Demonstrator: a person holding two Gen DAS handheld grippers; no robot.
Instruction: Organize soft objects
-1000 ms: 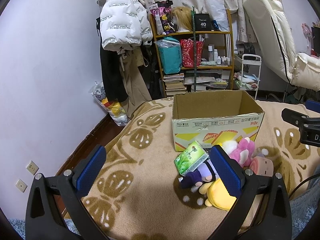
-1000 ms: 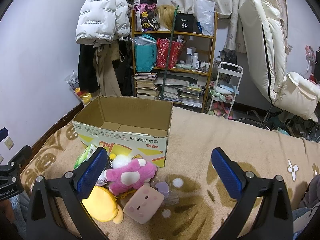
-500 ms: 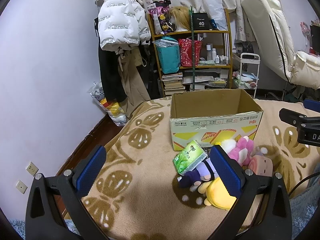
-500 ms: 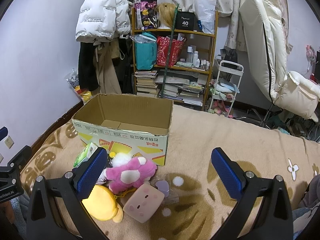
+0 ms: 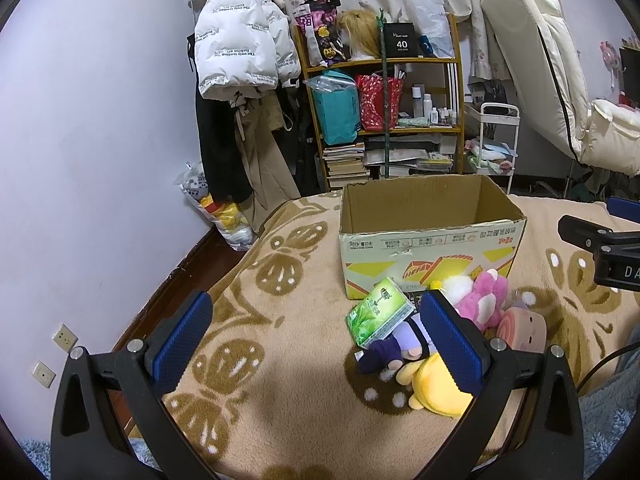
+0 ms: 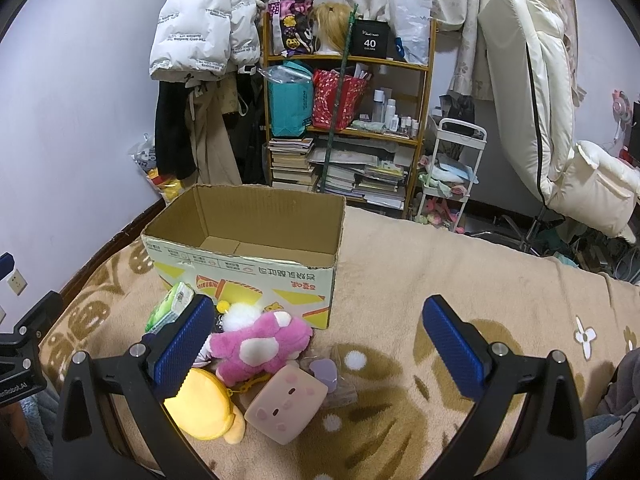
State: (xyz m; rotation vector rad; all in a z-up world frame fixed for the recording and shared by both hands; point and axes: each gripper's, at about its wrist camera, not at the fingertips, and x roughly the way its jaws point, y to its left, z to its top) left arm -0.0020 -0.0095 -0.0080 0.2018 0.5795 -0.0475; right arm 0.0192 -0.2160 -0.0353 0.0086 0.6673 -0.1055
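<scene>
An open, empty cardboard box stands on a beige patterned blanket. In front of it lies a pile of soft things: a green tissue pack, a pink plush, a yellow plush, a purple plush and a pink square cushion. My left gripper is open and empty, left of the pile. My right gripper is open and empty, above the pile's right side.
A cluttered wooden shelf and hanging coats stand against the far wall. A white trolley and a cream recliner are at the right. The bed's left edge drops to the floor.
Both views have shifted slightly; the box and pile sit a little lower and nearer in frame. Nothing was grasped or moved.
</scene>
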